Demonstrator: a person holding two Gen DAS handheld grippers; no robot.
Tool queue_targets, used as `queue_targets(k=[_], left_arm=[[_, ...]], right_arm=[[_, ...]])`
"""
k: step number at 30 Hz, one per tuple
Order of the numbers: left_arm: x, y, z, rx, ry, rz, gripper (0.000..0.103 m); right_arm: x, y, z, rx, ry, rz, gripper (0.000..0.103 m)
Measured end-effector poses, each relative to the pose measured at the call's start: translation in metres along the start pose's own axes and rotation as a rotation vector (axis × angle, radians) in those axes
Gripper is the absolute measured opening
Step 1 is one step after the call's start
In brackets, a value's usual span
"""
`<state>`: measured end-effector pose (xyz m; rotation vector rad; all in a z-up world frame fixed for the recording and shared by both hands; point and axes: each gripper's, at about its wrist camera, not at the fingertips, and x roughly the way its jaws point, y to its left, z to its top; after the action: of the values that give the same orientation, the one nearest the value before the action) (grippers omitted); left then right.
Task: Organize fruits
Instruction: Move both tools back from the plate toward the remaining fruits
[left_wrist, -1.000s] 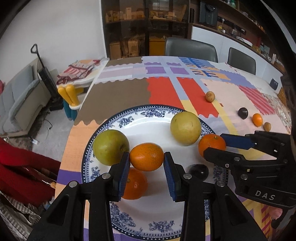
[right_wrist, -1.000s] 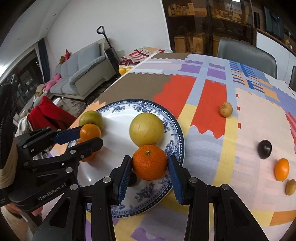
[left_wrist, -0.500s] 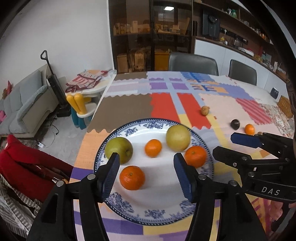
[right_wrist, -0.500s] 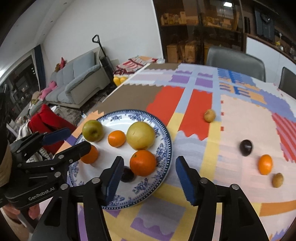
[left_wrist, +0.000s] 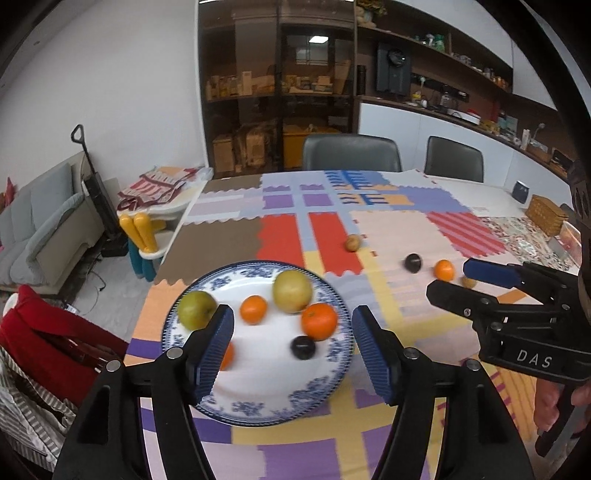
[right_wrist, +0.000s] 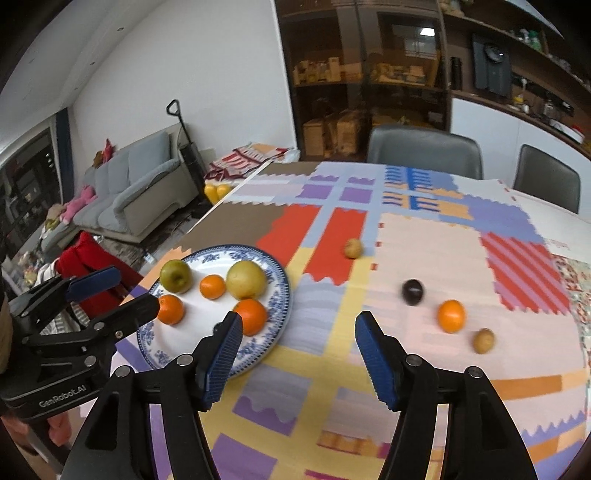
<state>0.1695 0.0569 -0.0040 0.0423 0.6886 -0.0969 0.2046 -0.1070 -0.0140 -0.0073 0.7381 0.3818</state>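
Left claw (left_wrist: 293, 350) spread wide, empty, hovering above the near part of the plate (left_wrist: 258, 411). Right claw (right_wrist: 297, 356) also spread wide and empty, held over the worktop (right_wrist: 424, 240) just right of the plate's rim.

On the plate, seen from the left wrist: green apple (left_wrist: 195, 309) at the left edge, small orange (left_wrist: 253, 309) beside it, yellow pear (left_wrist: 292, 291) toward the back, bigger orange (left_wrist: 319, 321) touching the pear's right front, dark plum (left_wrist: 303, 347) just in front of that orange. One more orange (left_wrist: 227, 356) at the near left — half hidden behind the left claw's finger.

Off the plate, on the patchwork cloth, seen from the right wrist: a brown fruit (right_wrist: 353, 247) alone toward the back, on the red patch's edge. Further right, a second plum (right_wrist: 412, 291), a loose orange (right_wrist: 451, 316) near it, and another brown fruit (right_wrist: 484, 340) just beyond the orange — all three well apart from the plate.

Two grey chairs (right_wrist: 424, 151) at the far side of the worktop.
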Motion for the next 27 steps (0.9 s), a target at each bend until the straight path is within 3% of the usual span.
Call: queue_targets(k=[11,17,27], left_arm=[[-0.002,-0.046,0.009,0.055,-0.018,-0.060,0.072],[0.016,-0.067,0.016,0.081,0.024,-0.098,0.073],[0.055,-0.092,0.022,0.127,0.062,-0.106,0.087]], right_arm=[[-0.038,-0.036,-0.012,0.046,-0.051,-0.101,0.064],[-0.045,-0.059,-0.020,0.089,-0.058,-0.156,0.064],[-0.040,-0.095,-0.029,0.156,-0.041,-0.236,0.064]])
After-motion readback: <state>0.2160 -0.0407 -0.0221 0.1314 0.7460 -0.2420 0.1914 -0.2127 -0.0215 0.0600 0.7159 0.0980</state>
